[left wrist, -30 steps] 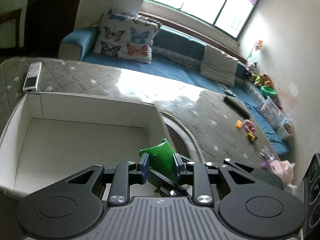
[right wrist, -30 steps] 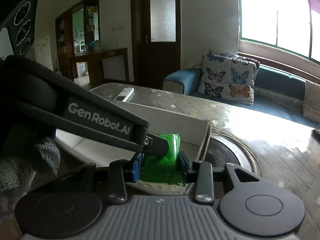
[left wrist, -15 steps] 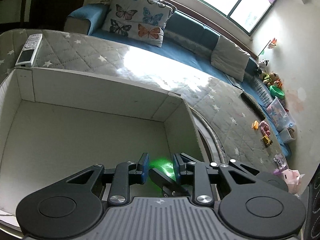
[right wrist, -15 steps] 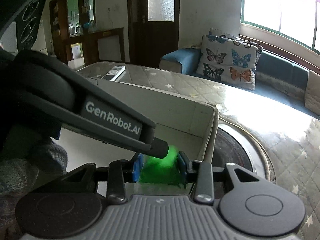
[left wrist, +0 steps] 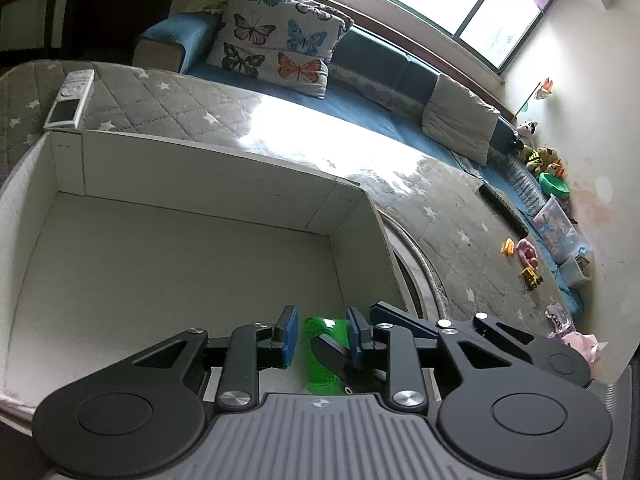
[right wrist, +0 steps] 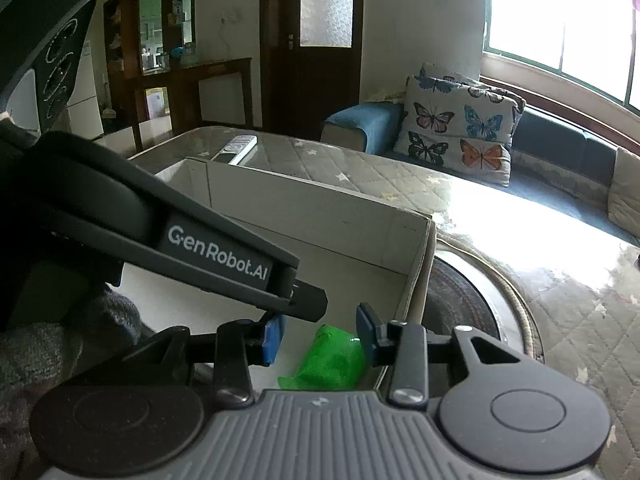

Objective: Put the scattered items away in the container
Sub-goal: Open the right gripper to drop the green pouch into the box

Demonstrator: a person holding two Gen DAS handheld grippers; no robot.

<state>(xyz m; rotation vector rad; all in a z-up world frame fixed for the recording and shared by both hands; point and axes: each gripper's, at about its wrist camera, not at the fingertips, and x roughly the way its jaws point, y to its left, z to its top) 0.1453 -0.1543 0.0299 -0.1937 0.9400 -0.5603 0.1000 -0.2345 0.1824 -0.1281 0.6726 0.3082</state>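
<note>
Right wrist view showed both the left gripper (right wrist: 308, 304) and right gripper (right wrist: 320, 338) letting go, jaws opening around the green bag (right wrist: 332, 360), pads clear, so it would drop by the white box (right wrist: 312, 204)'s right wall. Left of it the box floor lay bare; small toys (left wrist: 524, 256) waited near the quilted tabletop (left wrist: 452, 216)'s far right edge.

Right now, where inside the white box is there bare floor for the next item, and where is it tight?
The box floor is bare from its far wall to its left wall. The near right corner is crowded: the green bag lies there between the opening jaws of the left gripper and right gripper. Outside, the remote sits beyond the far left corner.
</note>
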